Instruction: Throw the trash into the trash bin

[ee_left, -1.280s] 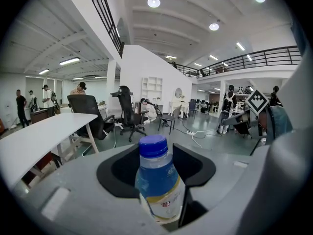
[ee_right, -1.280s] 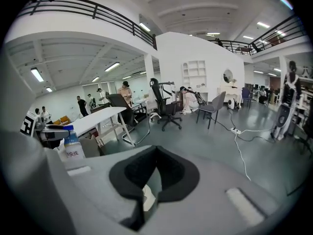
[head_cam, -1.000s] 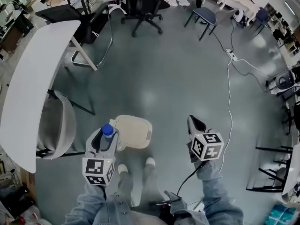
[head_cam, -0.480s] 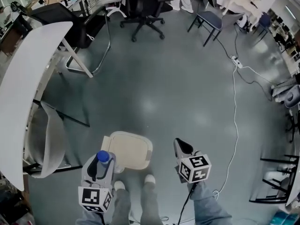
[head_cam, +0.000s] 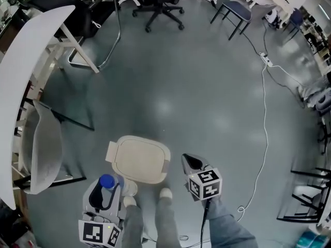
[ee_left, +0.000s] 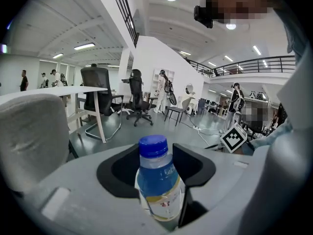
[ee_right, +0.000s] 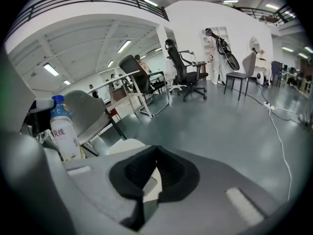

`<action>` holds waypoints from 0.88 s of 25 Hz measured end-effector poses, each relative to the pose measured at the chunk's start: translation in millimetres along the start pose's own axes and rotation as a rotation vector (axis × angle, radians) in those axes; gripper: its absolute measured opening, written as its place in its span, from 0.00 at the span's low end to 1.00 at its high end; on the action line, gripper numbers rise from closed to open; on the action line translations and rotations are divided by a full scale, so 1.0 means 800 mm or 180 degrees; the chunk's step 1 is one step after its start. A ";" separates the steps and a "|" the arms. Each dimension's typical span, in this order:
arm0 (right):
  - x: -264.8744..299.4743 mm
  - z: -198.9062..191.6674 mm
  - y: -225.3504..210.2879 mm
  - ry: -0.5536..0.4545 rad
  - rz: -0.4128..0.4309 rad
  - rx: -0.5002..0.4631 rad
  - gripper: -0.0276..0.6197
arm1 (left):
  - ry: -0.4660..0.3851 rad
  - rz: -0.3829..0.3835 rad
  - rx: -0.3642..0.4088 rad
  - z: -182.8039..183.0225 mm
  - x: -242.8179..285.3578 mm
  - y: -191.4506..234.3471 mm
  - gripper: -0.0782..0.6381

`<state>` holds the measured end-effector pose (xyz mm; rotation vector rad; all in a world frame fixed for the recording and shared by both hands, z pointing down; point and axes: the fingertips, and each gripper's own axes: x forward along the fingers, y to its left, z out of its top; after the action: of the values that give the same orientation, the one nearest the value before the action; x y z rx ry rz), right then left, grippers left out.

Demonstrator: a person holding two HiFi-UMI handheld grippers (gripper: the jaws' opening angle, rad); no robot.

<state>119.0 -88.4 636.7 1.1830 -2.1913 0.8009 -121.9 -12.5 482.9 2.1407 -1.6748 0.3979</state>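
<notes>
A grey polished floor (head_cam: 196,87) fills the head view. A long white table (head_cam: 20,61) curves down the 9 o'clock edge, with a grey shell chair (head_cam: 44,143) tucked against it toward 8 o'clock. A black office chair (head_cam: 158,4) stands at 12 o'clock, and a white cable (head_cam: 266,138) trails down the floor at 3 o'clock.

The trash bin (head_cam: 140,159) sits low in the view near 6 o'clock, its cream lid closed. The person's two pale shoes (head_cam: 165,194) are just beside its near edge.

The left gripper (head_cam: 103,194) is at 7 o'clock from the bin, close to its corner. Its jaws are clamped on a plastic bottle (ee_left: 159,182), which stands upright between the black pads and carries a blue and yellow label. The right gripper (head_cam: 190,161) is at 4 o'clock from the bin, just beside its rim. Its jaws are together at the tips with nothing between them.

The bottle's blue cap (head_cam: 107,181) points up toward the head camera.
</notes>
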 end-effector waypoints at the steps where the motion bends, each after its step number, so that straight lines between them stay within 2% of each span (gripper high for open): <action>1: 0.008 -0.008 0.002 0.0014 0.0023 -0.0015 0.05 | 0.0001 0.0021 -0.0002 -0.006 -0.003 0.003 0.42; 13: 0.080 -0.111 0.044 0.0446 0.0260 -0.0214 0.05 | 0.0226 0.0253 -0.0145 -0.086 -0.025 0.044 0.42; 22: 0.107 -0.164 0.044 0.0835 0.0203 -0.0339 0.05 | 0.0322 0.0274 -0.0167 -0.108 -0.031 0.048 0.42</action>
<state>68.3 -27.9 776.3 0.9053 -2.0360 0.8054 -163.9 40.8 552.9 1.9824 -1.7053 0.4738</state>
